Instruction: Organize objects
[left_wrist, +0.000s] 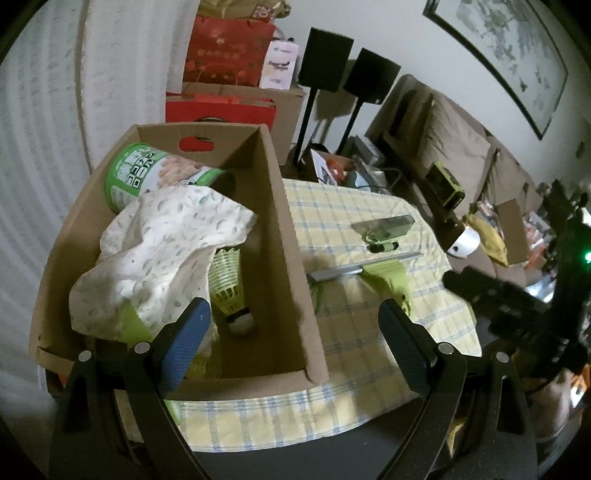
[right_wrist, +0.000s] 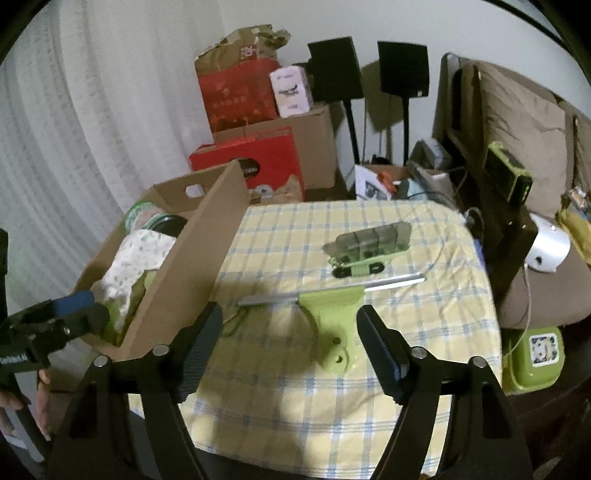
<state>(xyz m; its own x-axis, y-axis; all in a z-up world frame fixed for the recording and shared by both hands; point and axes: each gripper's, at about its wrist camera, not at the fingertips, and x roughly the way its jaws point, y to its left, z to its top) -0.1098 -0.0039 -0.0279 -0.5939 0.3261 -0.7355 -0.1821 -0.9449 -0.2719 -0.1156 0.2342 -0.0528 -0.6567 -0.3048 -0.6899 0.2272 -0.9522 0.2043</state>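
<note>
A cardboard box (left_wrist: 291, 236) stands on the left of the checked tablecloth (left_wrist: 369, 332). It holds a green can (left_wrist: 147, 173), a patterned white cloth (left_wrist: 159, 254) and a yellow shuttlecock (left_wrist: 229, 288). My left gripper (left_wrist: 295, 325) is open, straddling the box's right wall. A green squeegee with a metal blade (right_wrist: 332, 314) lies on the cloth. My right gripper (right_wrist: 288, 332) is open just above its green handle. Behind it lies a clear case with a green strap (right_wrist: 369, 243).
Red boxes and cardboard cartons (right_wrist: 258, 147) are stacked behind the table, with two black speakers on stands (right_wrist: 369, 74). A brown sofa (right_wrist: 517, 166) with clutter runs along the right. A green container (right_wrist: 532, 358) sits low at the right.
</note>
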